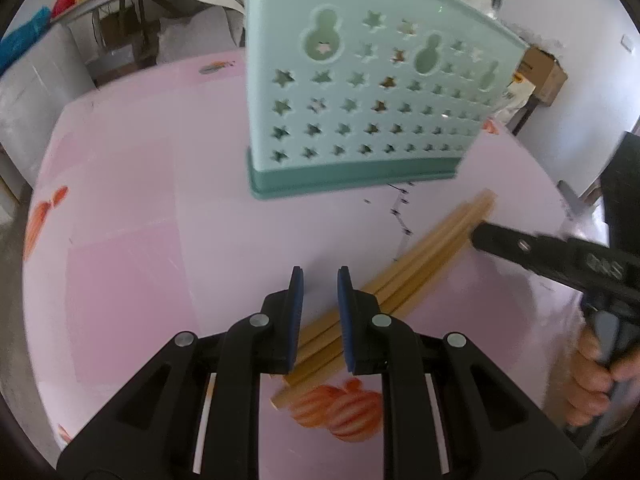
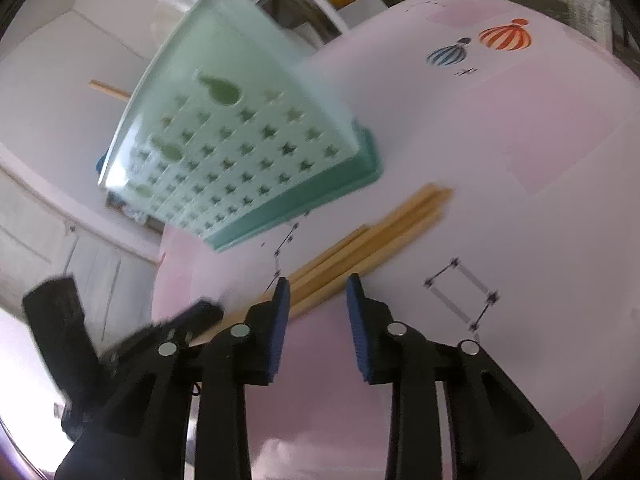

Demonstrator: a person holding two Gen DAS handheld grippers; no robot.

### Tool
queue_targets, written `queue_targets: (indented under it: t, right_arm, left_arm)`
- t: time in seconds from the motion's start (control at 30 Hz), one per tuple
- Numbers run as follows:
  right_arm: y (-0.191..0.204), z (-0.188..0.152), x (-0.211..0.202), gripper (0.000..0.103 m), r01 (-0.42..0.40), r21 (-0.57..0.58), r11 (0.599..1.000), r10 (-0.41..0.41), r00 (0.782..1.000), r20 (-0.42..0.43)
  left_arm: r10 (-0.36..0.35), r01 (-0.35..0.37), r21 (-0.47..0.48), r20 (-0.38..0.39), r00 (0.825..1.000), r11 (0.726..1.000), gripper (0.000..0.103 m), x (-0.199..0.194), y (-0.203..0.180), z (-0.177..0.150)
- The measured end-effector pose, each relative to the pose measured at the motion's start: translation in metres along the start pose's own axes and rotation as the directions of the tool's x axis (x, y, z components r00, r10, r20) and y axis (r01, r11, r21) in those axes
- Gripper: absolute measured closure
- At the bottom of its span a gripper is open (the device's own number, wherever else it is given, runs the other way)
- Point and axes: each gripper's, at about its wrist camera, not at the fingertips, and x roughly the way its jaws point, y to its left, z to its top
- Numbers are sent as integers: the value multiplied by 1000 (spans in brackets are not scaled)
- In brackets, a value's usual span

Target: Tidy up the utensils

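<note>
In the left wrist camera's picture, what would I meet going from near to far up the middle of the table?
Left hand-held gripper → orange-striped balloon print → bundle of wooden chopsticks → mint-green star-holed basket.

Both wrist views look down close, sharing chopsticks [image 1: 420, 264] and holder [image 2: 240, 152]

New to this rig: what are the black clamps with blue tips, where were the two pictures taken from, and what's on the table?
A person holds two two-finger grippers; a camera on each looks along its fingers. One picture is from the left gripper, one from the right gripper. On the pink tablecloth are a teal holder with star holes and a bundle of wooden chopsticks. The left gripper clamps one end of the bundle; the right is open near the other end, holding nothing.
</note>
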Motion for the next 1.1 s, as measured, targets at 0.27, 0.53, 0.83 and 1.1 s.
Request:
queue_targets:
  t: [0.27,0.53,0.83,1.1]
  right_arm:
    - [-8,6,-1,94,56,8,998,-57,998,33]
    - [-19,1,-10,102,92,1,996,-91,995,49]
    - [-8,9,0,89,119,-26,993,-118,992,46]
    - [9,10,7,89,205,-123,971,-197,977,78]
  left_arm:
    - [-71,71,-8,-17,997,997,88,-3,-19,-17]
    - [-91,91,2,-28,995,996,88,-1,-23,-20]
    - [-72,72,-8,-29,997,997,88,-4,-15,-16]
    - [-65,65,-4,-31,997,998,88,-4,-19,-16]
